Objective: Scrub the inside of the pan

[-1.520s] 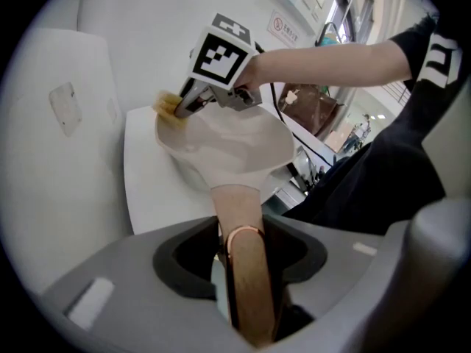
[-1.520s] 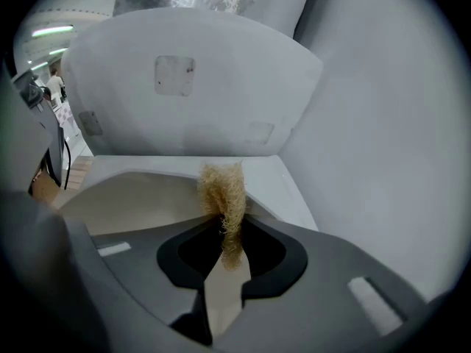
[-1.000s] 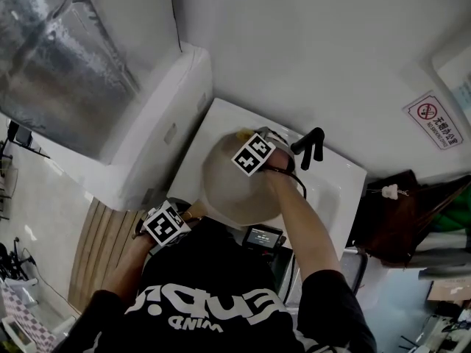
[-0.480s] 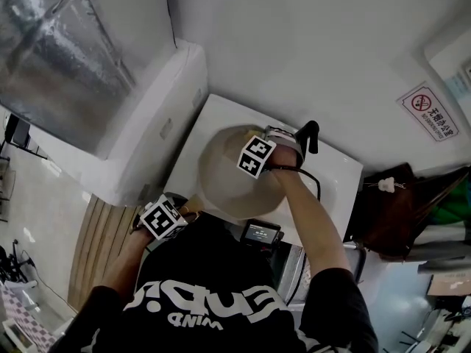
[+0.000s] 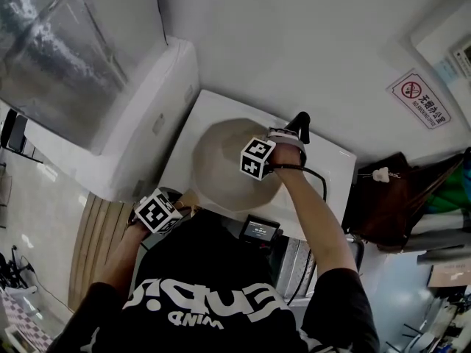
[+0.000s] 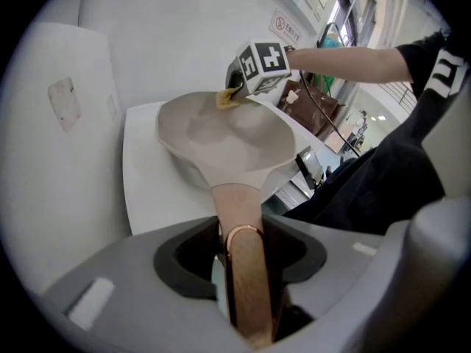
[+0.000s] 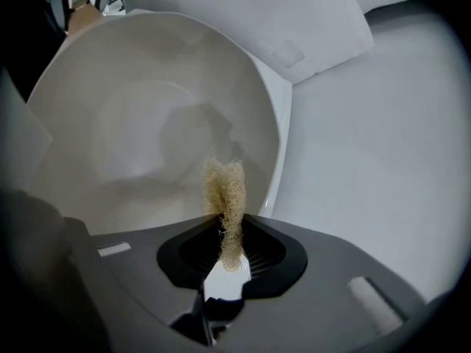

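A cream-white pan (image 5: 232, 164) is held over the white sink (image 5: 335, 179). Its wooden handle (image 6: 246, 278) runs between the jaws of my left gripper (image 6: 246, 271), which is shut on it at the sink's near left. My right gripper (image 7: 228, 252) is shut on a tan fibrous scrubber (image 7: 227, 197), and the scrubber's tip lies against the pan's inner wall near the rim (image 7: 276, 145). In the left gripper view the scrubber (image 6: 227, 99) sits at the pan's far rim under the right gripper's marker cube (image 6: 263, 63). In the head view that cube (image 5: 257, 157) hangs over the pan's right side.
A black faucet (image 5: 299, 126) stands at the sink's far right edge, close to the right gripper. A white box-like appliance (image 5: 151, 123) flanks the sink on the left. A small device with a screen (image 5: 257, 230) sits at the near edge. A brown bag (image 5: 383, 197) hangs on the right.
The right gripper with the scrubber has swept across the pan toward its right rim near the faucet and rolled its wrist. The left gripper has kept still on the handle.
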The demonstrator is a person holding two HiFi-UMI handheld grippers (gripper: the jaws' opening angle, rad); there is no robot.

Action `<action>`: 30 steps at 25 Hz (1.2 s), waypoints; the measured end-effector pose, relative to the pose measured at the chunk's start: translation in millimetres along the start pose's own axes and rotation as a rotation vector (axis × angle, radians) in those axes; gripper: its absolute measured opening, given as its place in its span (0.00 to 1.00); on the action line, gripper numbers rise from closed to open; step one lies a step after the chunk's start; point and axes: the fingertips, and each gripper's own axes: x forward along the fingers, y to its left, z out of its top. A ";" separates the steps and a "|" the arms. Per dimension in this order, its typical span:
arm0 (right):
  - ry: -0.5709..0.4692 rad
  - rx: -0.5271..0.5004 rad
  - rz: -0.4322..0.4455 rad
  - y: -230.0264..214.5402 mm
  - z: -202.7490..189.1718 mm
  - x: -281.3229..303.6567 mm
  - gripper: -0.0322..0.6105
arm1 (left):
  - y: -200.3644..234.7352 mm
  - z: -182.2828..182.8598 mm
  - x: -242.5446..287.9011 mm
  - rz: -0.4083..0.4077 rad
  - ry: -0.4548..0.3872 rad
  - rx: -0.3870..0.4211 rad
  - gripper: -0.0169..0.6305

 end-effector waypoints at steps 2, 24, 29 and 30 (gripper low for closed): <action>0.018 -0.029 0.018 8.0 -5.9 -0.9 0.16 | -0.2 0.8 1.0 0.004 0.003 0.006 0.30; 0.062 -0.159 0.306 100.7 -42.8 -44.1 0.16 | -2.9 1.8 4.2 0.021 0.020 0.011 0.30; 0.019 -0.127 0.450 129.4 -41.0 -58.9 0.16 | -6.1 3.5 7.5 0.016 0.026 0.017 0.30; 0.015 -0.125 0.467 133.3 -40.8 -60.9 0.16 | -6.6 4.0 8.0 0.014 0.026 0.018 0.30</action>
